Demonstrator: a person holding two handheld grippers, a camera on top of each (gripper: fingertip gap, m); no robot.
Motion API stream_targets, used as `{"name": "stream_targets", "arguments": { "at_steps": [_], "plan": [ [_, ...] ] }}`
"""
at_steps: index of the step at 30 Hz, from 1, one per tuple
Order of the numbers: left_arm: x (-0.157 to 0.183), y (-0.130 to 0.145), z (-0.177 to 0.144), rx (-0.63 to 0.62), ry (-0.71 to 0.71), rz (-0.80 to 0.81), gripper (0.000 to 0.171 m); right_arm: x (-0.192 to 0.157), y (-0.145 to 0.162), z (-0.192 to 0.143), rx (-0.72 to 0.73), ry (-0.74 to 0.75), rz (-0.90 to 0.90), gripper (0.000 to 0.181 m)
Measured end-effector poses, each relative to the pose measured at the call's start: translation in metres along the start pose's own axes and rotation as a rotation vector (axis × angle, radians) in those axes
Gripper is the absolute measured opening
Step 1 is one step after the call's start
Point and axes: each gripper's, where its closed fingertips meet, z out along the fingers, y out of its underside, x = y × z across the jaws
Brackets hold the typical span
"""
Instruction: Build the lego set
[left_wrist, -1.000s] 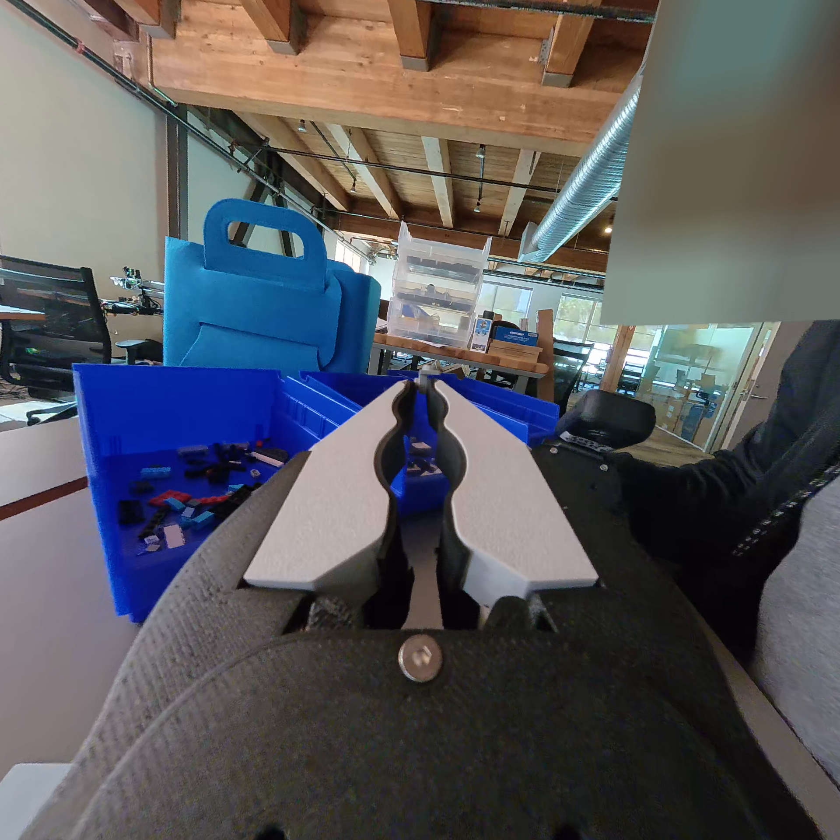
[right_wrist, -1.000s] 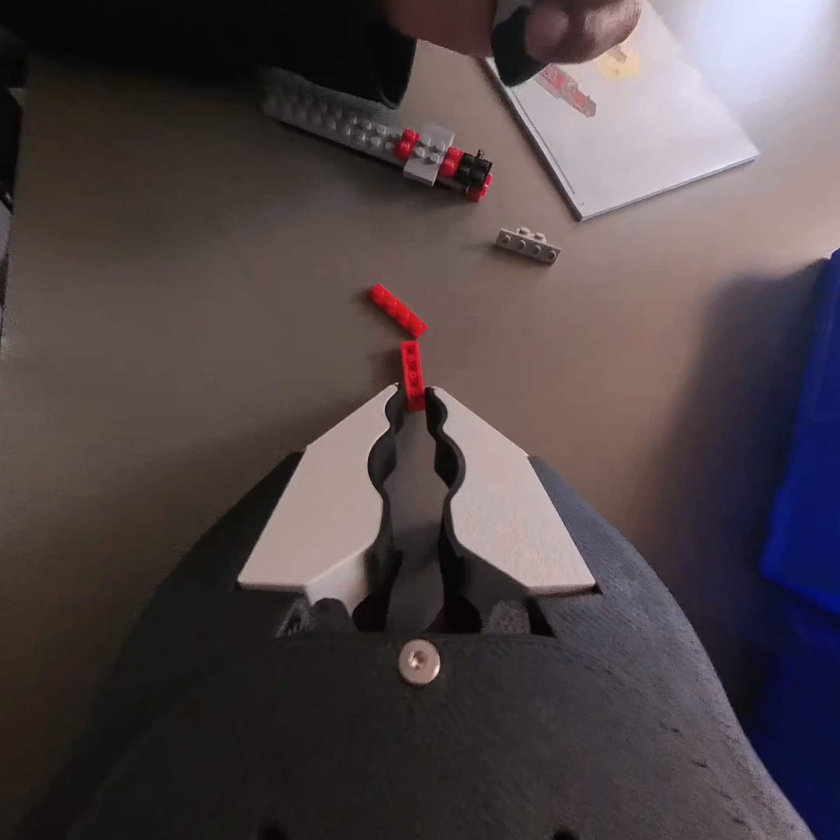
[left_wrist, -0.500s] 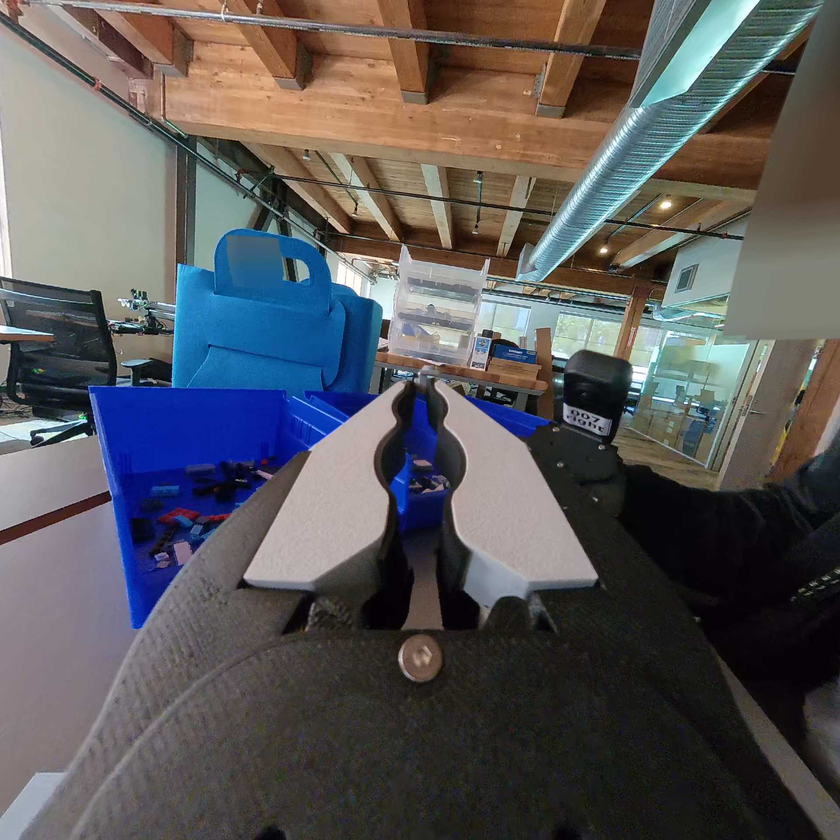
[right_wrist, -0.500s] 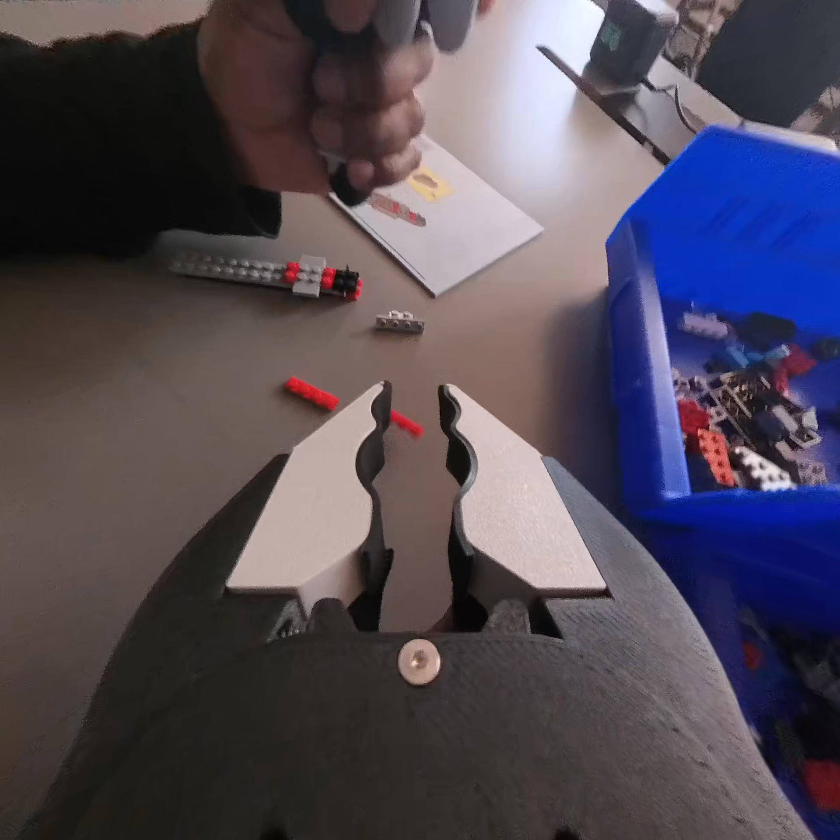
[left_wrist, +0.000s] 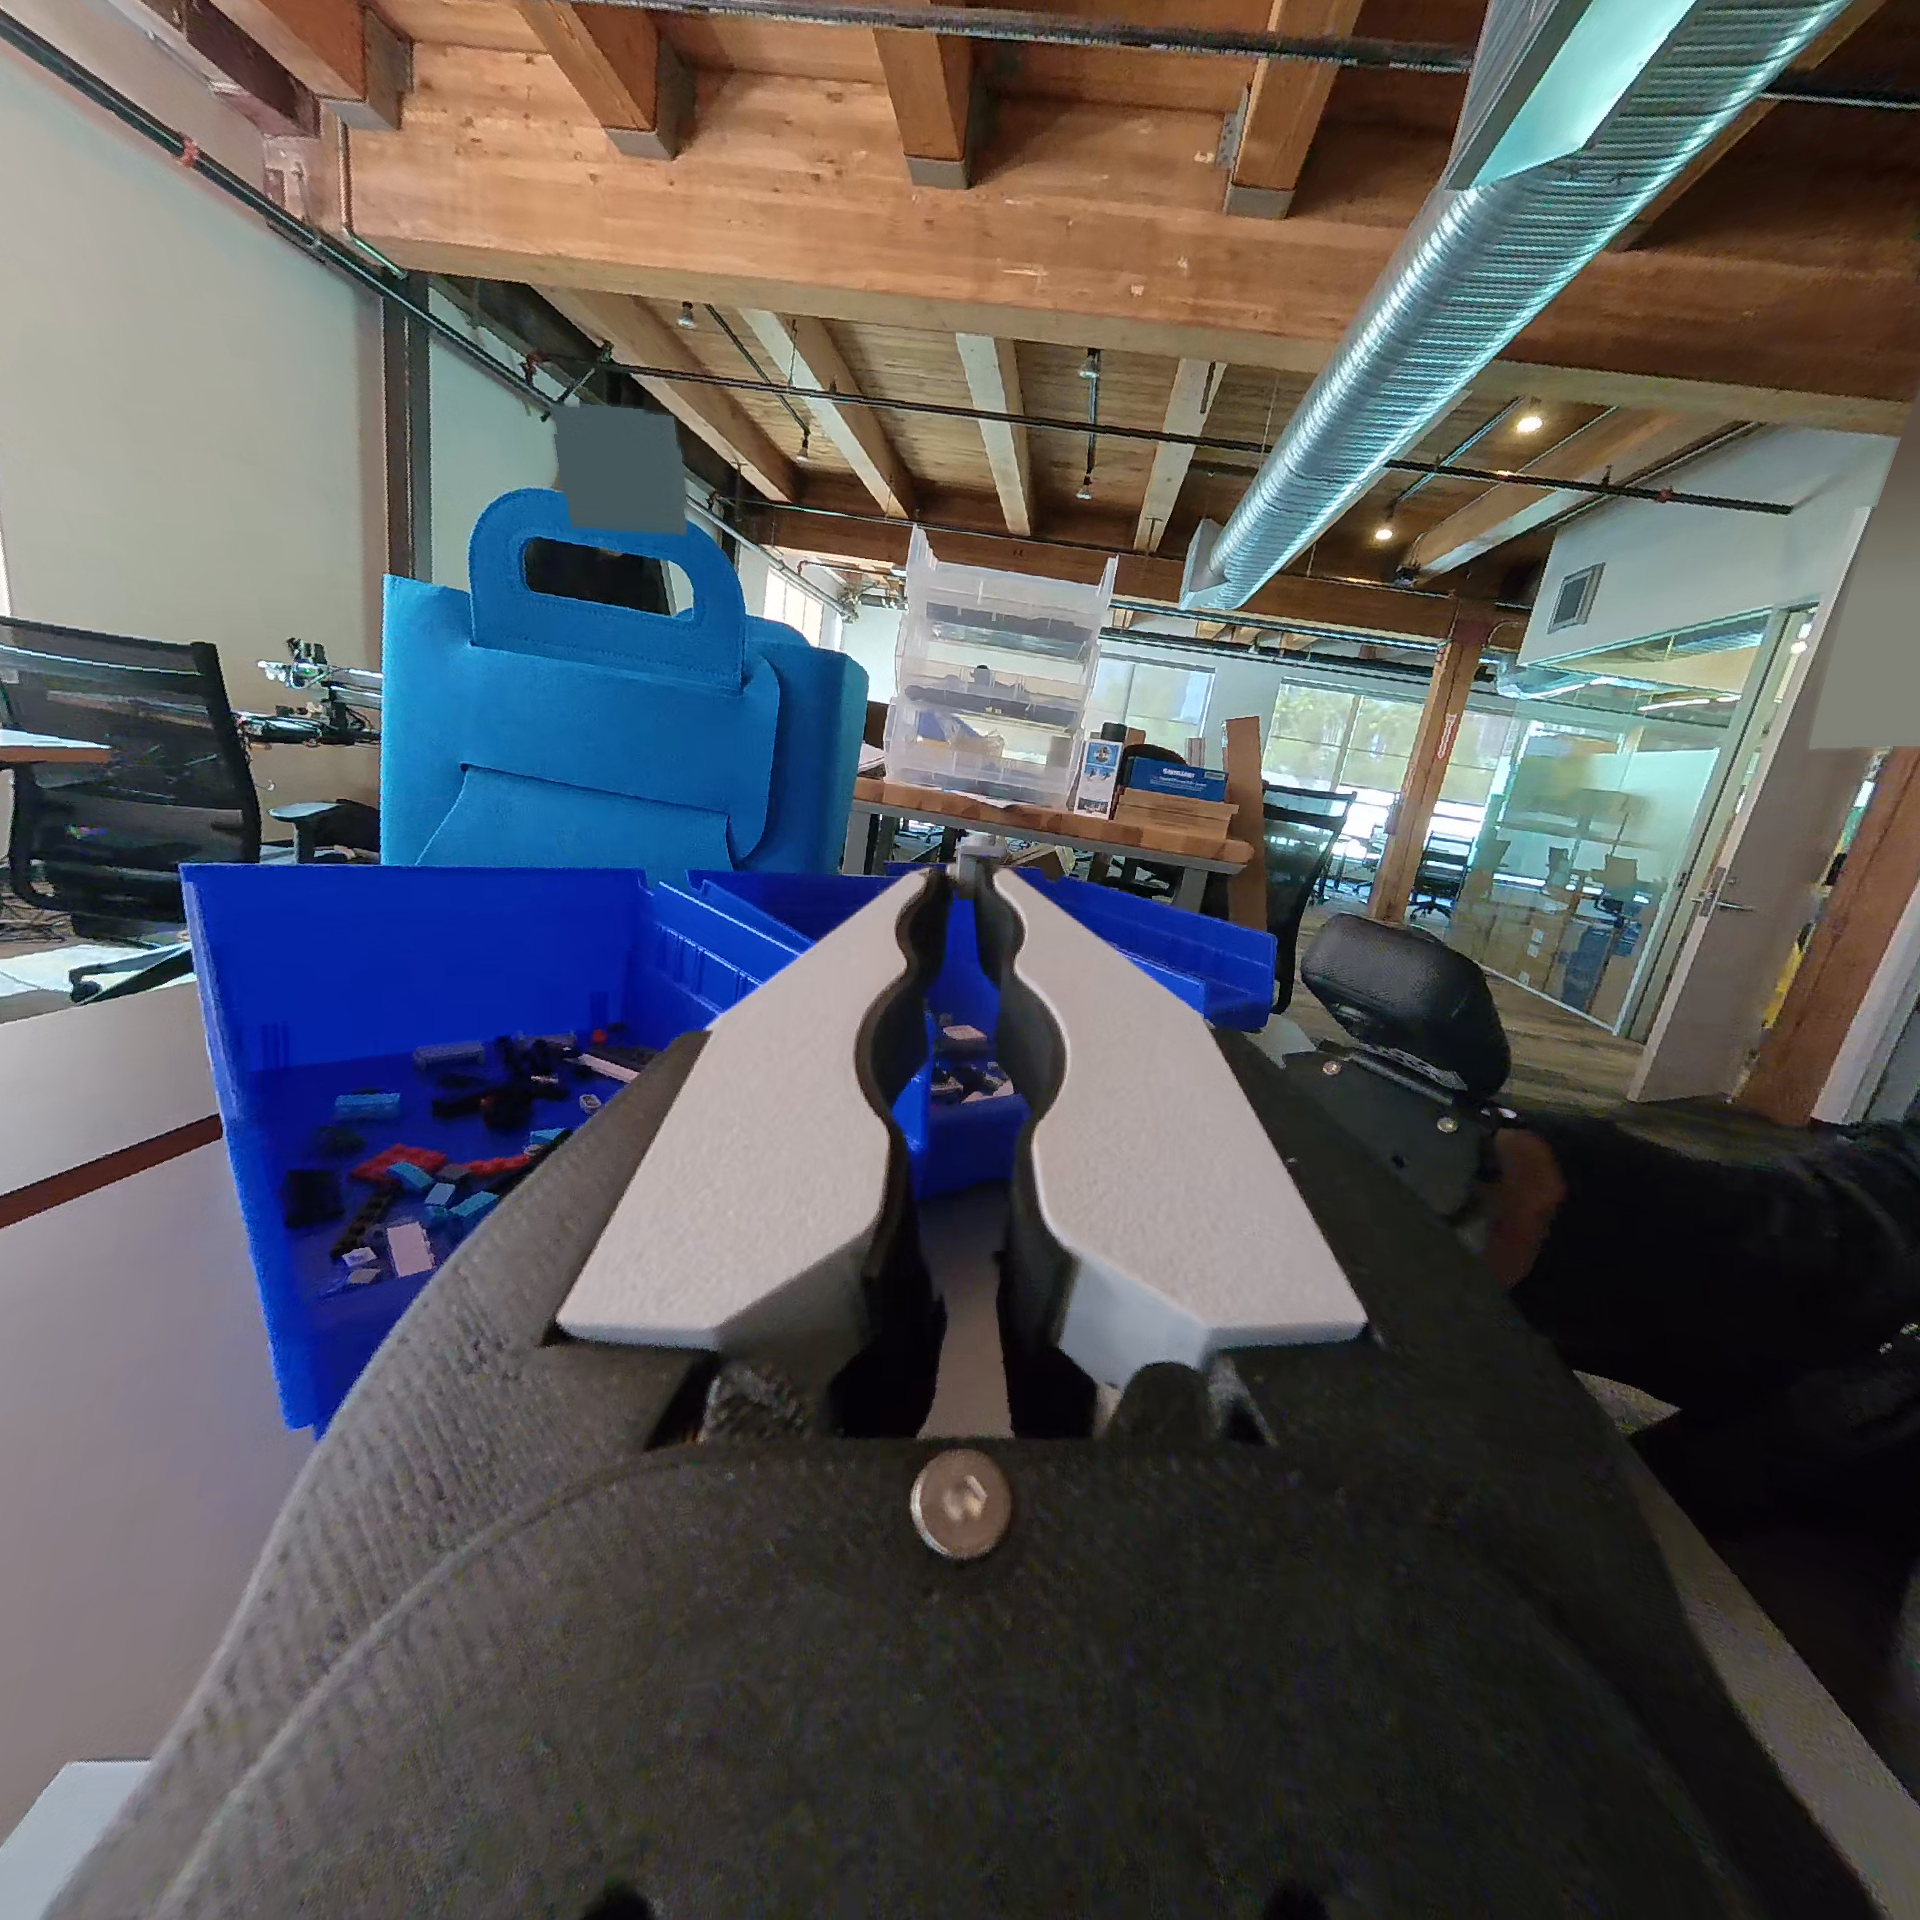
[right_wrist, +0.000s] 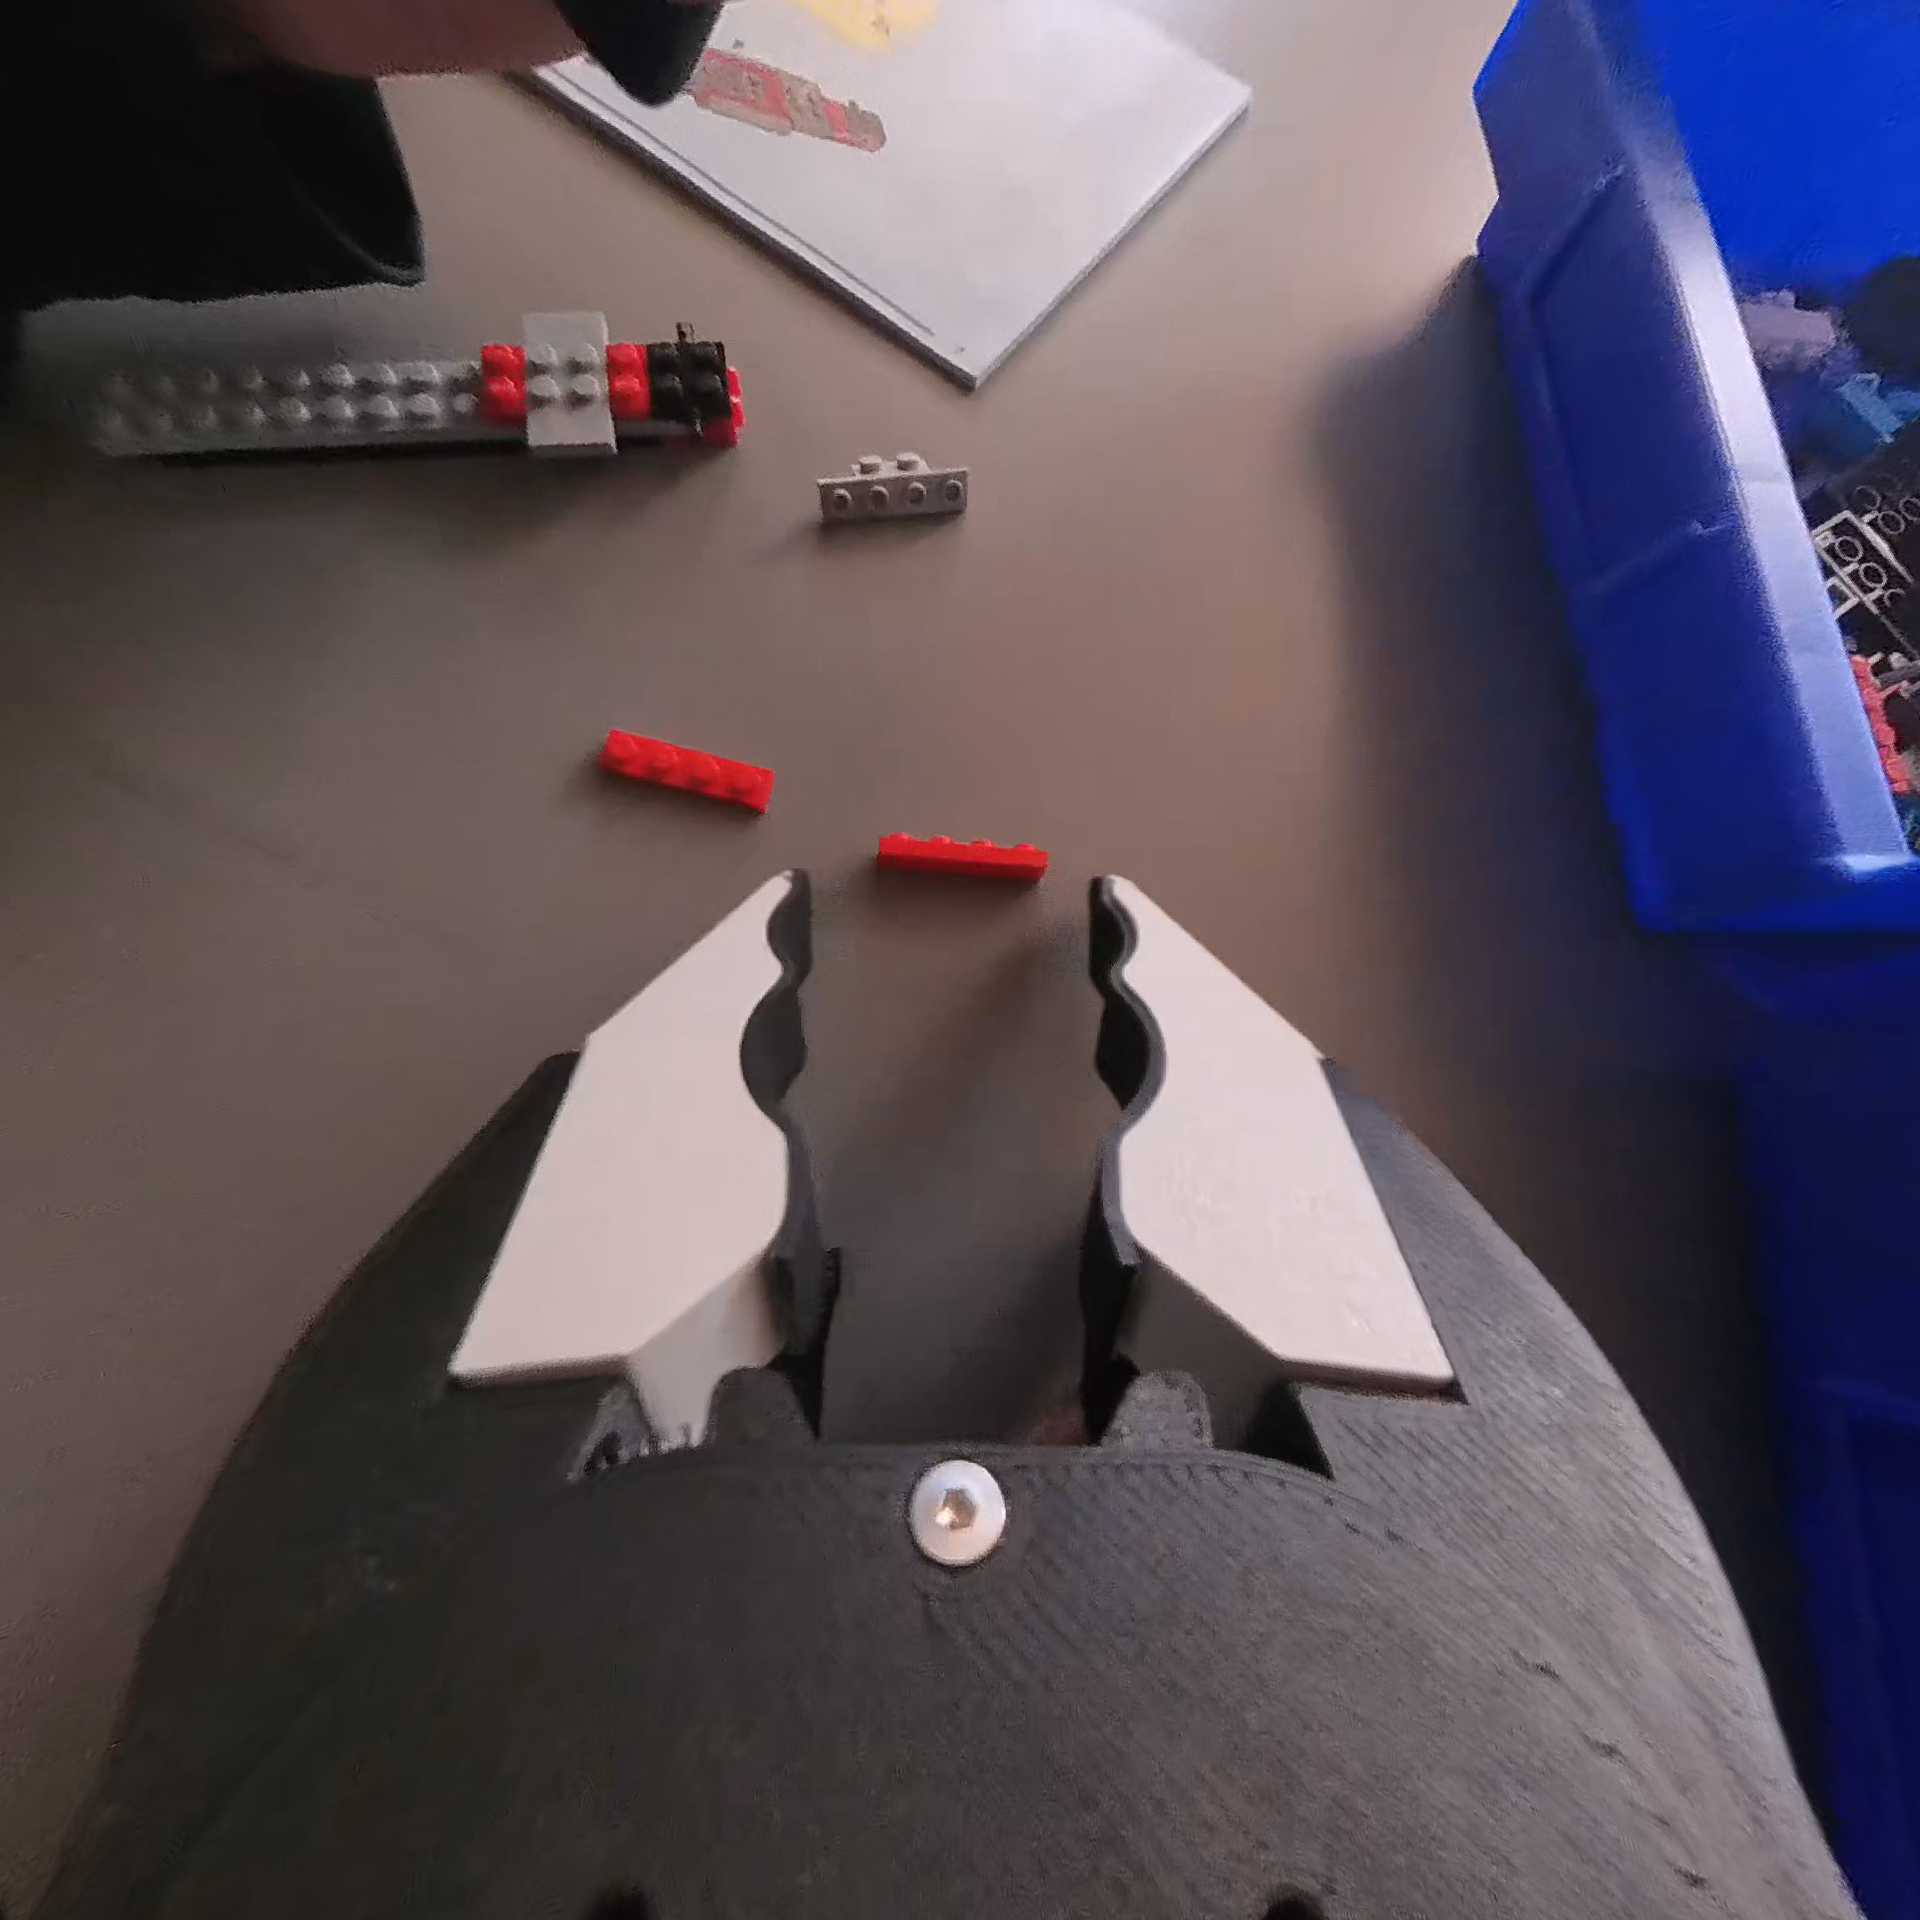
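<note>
In the right wrist view my right gripper (right_wrist: 948, 888) is open and empty, low over the grey table. A red plate (right_wrist: 961, 857) lies flat just beyond its fingertips. A second red plate (right_wrist: 686, 758) lies to the left. A small grey bracket piece (right_wrist: 894, 488) lies farther off. The partial build (right_wrist: 416, 400), a long grey plate with red, grey and black pieces, lies at the far left. In the left wrist view my left gripper (left_wrist: 974, 883) is held up in the air, shut on a small grey piece (left_wrist: 974, 862) at its tips.
An instruction booklet (right_wrist: 935, 177) lies at the far side of the table. A blue bin (right_wrist: 1662, 520) of loose pieces stands on the right, and blue bins (left_wrist: 416, 966) also show in the left wrist view. A dark sleeve (right_wrist: 208, 156) hangs over the build. My right fingertips sit around 20 centimetres from my left ones.
My right gripper let go of the red plate, which now lies flat on the table, and its jaws have opened wider. My left gripper stays shut and has barely moved.
</note>
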Motion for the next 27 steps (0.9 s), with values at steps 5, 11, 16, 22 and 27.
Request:
{"name": "stream_targets", "arguments": {
  "at_steps": [5, 11, 16, 22, 27],
  "plan": [
    [0.0, 0.003, 0.001, -0.01, 0.002, -0.005, 0.003, 0.0, -0.008, 0.007, 0.008, -0.007, -0.044, 0.038],
    [-0.005, 0.007, -0.001, -0.023, -0.009, -0.012, 0.003, 0.011, -0.042, 0.002, 0.193, -0.026, -0.026, 0.036],
    [-0.01, 0.008, -0.003, -0.023, -0.018, -0.03, 0.003, 0.025, -0.023, -0.002, 0.151, -0.03, -0.036, 0.048],
    [-0.014, 0.012, -0.002, -0.037, -0.022, -0.071, 0.003, 0.029, -0.02, -0.004, 0.15, -0.079, -0.052, 0.044],
    [-0.015, 0.017, -0.002, -0.055, -0.019, -0.081, 0.003, 0.014, -0.025, 0.011, 0.113, -0.157, -0.2, 0.034]
  ]
}}
